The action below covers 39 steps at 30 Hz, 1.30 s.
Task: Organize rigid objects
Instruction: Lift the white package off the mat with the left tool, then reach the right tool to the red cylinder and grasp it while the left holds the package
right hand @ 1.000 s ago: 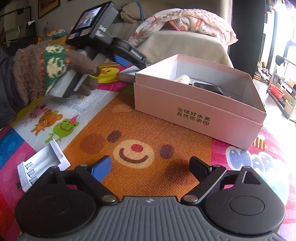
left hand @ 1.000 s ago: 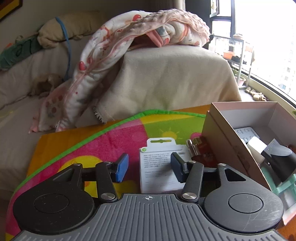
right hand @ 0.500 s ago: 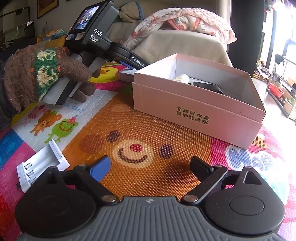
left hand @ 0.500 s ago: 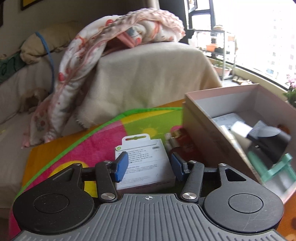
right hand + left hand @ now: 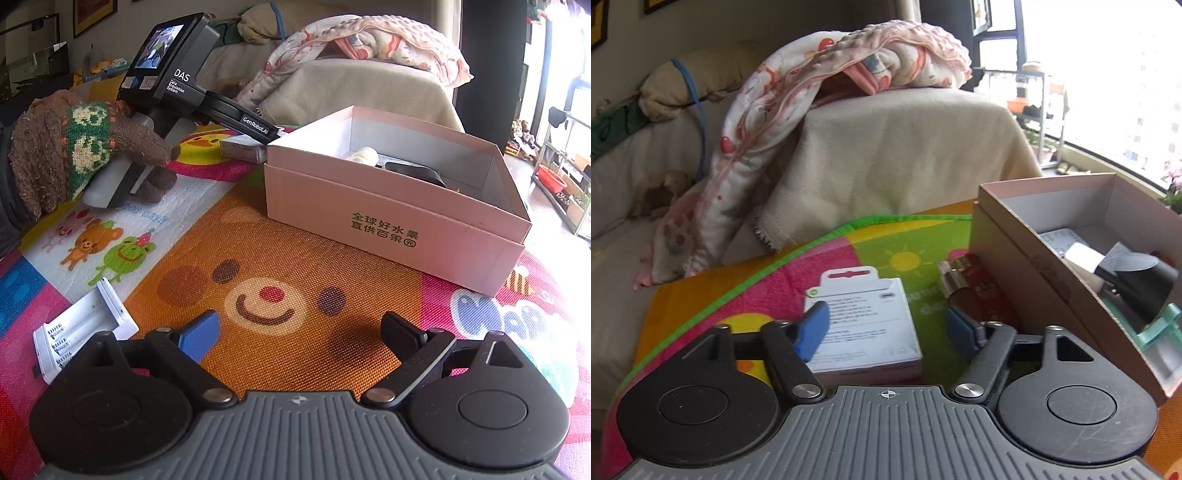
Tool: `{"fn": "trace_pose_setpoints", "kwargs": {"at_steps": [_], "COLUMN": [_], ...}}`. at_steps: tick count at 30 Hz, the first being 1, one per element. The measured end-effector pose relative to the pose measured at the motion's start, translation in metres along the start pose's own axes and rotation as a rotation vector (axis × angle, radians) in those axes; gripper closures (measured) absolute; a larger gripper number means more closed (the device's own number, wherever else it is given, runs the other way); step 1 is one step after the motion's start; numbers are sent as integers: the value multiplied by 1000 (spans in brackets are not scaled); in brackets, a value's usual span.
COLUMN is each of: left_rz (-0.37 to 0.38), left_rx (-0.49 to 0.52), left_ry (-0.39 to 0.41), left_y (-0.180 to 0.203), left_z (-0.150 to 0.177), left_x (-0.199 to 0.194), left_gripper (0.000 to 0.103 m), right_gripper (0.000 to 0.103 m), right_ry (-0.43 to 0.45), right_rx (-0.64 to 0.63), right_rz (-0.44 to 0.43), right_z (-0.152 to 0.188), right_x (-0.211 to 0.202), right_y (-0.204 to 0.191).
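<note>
Grippers above the colourful play mat (image 5: 295, 236), both with fingers apart.
The left gripper (image 5: 886, 325) has just been opening its fingers; the white packaged box (image 5: 866, 325) lies flat between them, not pressed, near the mat's far edge beside the pink cardboard box (image 5: 388, 218). The right gripper (image 5: 299, 332) hovers released and empty; a white battery charger (image 5: 79, 332) lies at the mat's left.

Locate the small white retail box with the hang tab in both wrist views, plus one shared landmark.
Left wrist: white retail box lies low centre on the mat, between the open fingers of the left gripper.
Right wrist: upper centre-left, a grey-white sliver past the pink box's left corner, partly hidden by the left gripper.
Shared landmark: the pink box.
</note>
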<state>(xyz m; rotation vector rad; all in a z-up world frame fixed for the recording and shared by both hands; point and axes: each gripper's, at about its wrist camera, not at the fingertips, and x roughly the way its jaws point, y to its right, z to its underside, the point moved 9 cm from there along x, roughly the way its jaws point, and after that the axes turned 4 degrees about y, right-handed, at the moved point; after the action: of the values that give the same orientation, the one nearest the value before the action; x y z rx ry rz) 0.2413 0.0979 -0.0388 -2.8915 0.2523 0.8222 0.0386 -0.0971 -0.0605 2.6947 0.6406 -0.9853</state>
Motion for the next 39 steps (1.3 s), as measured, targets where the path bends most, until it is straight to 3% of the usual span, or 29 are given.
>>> {"fn": "trace_pose_setpoints", "kwargs": {"at_steps": [3, 6, 8, 11, 16, 20, 26, 29, 30, 31, 32, 36, 39], "left_rz": [17, -96, -122, -95, -47, -13, 90, 84, 74, 72, 75, 130, 151], "left_rx": [-25, 14, 6, -39, -154, -151, -192, -262, -285, -304, -320, -400, -449], "left_ry": [38, 32, -1, -51, -49, -64, -74, -69, -62, -51, -37, 25, 56], "left_y": [-2, -8, -12, -17, -27, -23, -6, -10, -12, -13, -14, -18, -24], "left_z": [-1, 3, 7, 11, 7, 8, 30, 50, 57, 63, 68, 81, 82], "left_x": [-3, -2, 4, 13, 22, 20, -23, -58, -71, -84, -94, -113, -113], "left_gripper": [24, 27, 26, 26, 27, 28, 29, 29, 29, 29, 29, 29, 29], "right_gripper": [9, 9, 9, 9, 4, 0, 0, 0, 5, 14, 31, 33, 33], "right_ry": [0, 0, 0, 0, -10, -22, -65, -151, -193, -197, -170, 1, -60], "right_rx": [0, 0, 0, 0, -4, -5, -3, -19, -13, 10, 16, -118, -67], "right_rz": [0, 0, 0, 0, -13, -31, -34, -40, -54, -55, -50, 38, -6], "right_z": [0, 0, 0, 0, 1, 2, 0, -7, -11, -20, -34, -129, -194], "right_x": [0, 0, 0, 0, 2, 4, 7, 11, 12, 8, -1, -28, 0], "right_y": [0, 0, 0, 0, -2, -3, -4, -5, -5, -4, -4, -19, -31]}}
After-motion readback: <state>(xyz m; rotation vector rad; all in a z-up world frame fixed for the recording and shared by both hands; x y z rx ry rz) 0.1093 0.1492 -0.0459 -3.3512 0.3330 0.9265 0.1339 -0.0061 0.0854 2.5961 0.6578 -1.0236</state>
